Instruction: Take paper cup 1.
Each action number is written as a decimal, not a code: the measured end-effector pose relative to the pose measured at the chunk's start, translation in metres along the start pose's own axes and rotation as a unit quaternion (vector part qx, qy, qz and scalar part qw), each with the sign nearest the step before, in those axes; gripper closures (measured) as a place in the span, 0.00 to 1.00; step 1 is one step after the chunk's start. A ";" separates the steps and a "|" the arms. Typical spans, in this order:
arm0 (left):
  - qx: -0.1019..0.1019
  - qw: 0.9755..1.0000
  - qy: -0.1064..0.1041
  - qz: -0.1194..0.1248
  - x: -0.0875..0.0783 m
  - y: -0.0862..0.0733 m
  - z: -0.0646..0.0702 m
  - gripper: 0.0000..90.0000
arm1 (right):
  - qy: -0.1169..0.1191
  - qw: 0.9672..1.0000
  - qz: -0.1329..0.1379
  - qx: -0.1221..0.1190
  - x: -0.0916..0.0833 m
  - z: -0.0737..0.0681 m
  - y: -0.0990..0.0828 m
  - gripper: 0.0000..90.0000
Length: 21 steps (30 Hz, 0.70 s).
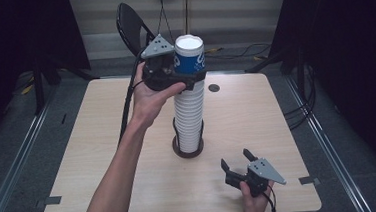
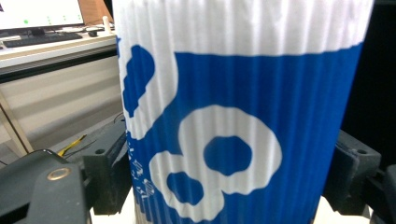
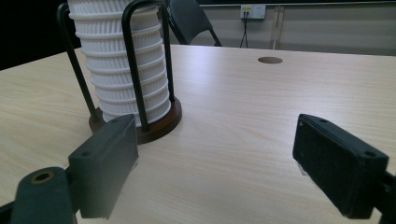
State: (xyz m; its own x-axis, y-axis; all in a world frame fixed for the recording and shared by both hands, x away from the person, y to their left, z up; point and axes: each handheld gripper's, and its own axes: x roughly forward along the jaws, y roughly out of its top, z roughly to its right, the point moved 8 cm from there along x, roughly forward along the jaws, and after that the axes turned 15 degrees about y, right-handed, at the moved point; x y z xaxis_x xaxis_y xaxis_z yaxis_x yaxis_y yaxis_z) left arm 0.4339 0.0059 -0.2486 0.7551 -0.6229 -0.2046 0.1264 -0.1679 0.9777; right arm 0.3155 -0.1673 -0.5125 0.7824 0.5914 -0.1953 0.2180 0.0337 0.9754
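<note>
- Your left hand-held gripper (image 1: 190, 81) is clamped on the blue-and-white paper cup (image 1: 189, 56) at the top of the stack of white ribbed cups (image 1: 190, 118); its jaws press the cup's lower part from both sides.
- In the left gripper view, that cup (image 2: 243, 116) sits between the two black jaws, touching each, with its blue print facing the camera and its white band above.
- The cup stands upright, high above the tabletop (image 1: 257, 116), in line with the stack beneath it. You cannot tell from these views whether it has come free of the cup below.
- The stack rises from a round dark wooden base (image 1: 188, 151) near the middle of the tabletop, with black wire uprights (image 3: 133, 60) around its lowest cups.
- Your right hand-held gripper (image 1: 236, 163) rests low near the front right of the tabletop, jaws spread wide with nothing between them.
- In the right gripper view, the holder's base (image 3: 163, 122) lies ahead and to the left of those parted jaws, well apart from them.
- A small round hole (image 1: 214, 88) marks the tabletop beyond the stack.
</note>
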 end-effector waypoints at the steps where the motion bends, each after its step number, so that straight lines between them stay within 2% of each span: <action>1: -0.002 1.000 0.001 0.004 0.000 0.001 0.000 0.21 | 0.000 1.000 0.001 0.000 0.000 0.000 0.000 0.15; 6: -0.010 1.000 0.002 0.012 0.000 0.003 -0.002 0.21 | 0.000 1.000 0.000 0.000 -0.001 0.000 0.000 0.15; 8: -0.025 0.999 -0.006 0.025 -0.003 0.006 -0.003 0.21 | 0.000 1.000 0.000 0.000 -0.001 0.000 0.000 0.15; 10: -0.031 0.999 -0.007 0.033 -0.004 0.009 -0.003 0.21 | 0.000 1.000 0.000 0.000 -0.001 0.000 0.000 0.15; 12: -0.029 0.999 -0.003 0.036 -0.004 0.010 -0.003 0.21 | 0.000 1.000 0.001 0.000 -0.001 0.000 0.000 0.15; 15: -0.015 0.999 0.007 0.037 -0.005 0.011 -0.003 0.21 | -0.001 1.000 0.003 0.000 -0.001 0.001 0.000 0.15; 18: -0.018 0.999 0.013 0.036 -0.004 0.012 -0.005 0.21 | 0.000 1.000 0.001 0.000 -0.001 0.000 0.000 0.15; 19: -0.022 0.999 0.008 0.038 -0.004 0.013 -0.005 0.21 | 0.000 1.000 0.001 0.000 -0.001 0.000 0.000 0.15; 21: -0.016 0.999 0.009 0.038 -0.004 0.013 -0.005 0.21 | 0.000 1.000 0.001 -0.001 -0.001 0.001 0.000 0.15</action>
State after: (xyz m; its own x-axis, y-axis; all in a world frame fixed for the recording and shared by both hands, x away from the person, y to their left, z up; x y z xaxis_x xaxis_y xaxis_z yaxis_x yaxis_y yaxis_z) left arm 0.4356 0.0104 -0.2346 0.7747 -0.6190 -0.1288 0.0883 -0.0957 0.9915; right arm 0.3154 -0.1681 -0.5123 0.7830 0.5914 -0.1930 0.2154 0.0333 0.9760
